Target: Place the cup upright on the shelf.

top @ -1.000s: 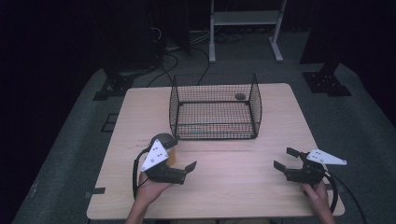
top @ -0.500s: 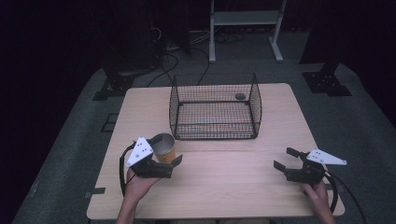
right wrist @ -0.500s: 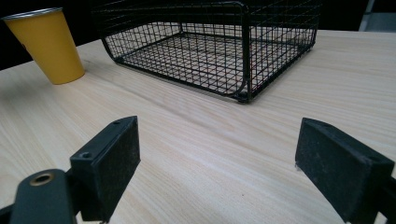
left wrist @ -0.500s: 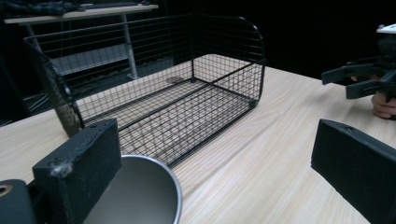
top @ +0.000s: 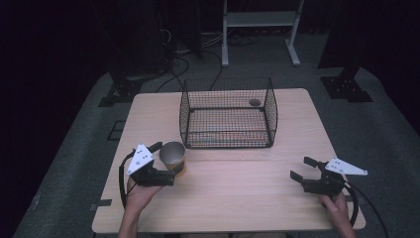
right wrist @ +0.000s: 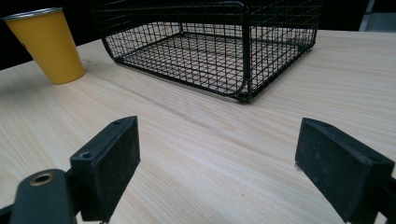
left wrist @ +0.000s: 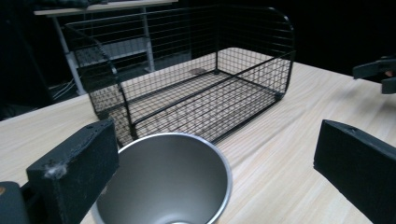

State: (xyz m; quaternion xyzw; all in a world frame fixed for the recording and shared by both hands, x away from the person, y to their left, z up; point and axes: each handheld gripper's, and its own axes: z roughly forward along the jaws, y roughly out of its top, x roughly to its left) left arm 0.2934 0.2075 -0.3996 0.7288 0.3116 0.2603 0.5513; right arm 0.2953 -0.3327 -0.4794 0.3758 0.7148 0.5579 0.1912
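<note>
Left tool (top: 167,163) jaws have just been opening, wide around upright yellow cup (top: 173,157); withdraw straight back, avoid tipping. Right tool (top: 303,170) spread, empty.

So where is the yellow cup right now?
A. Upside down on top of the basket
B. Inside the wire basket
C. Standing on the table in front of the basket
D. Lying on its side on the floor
C: the yellow cup stands upright on the table, outside the wire basket and just in front of its left corner, between the open jaws of the left hand-held gripper.
</note>
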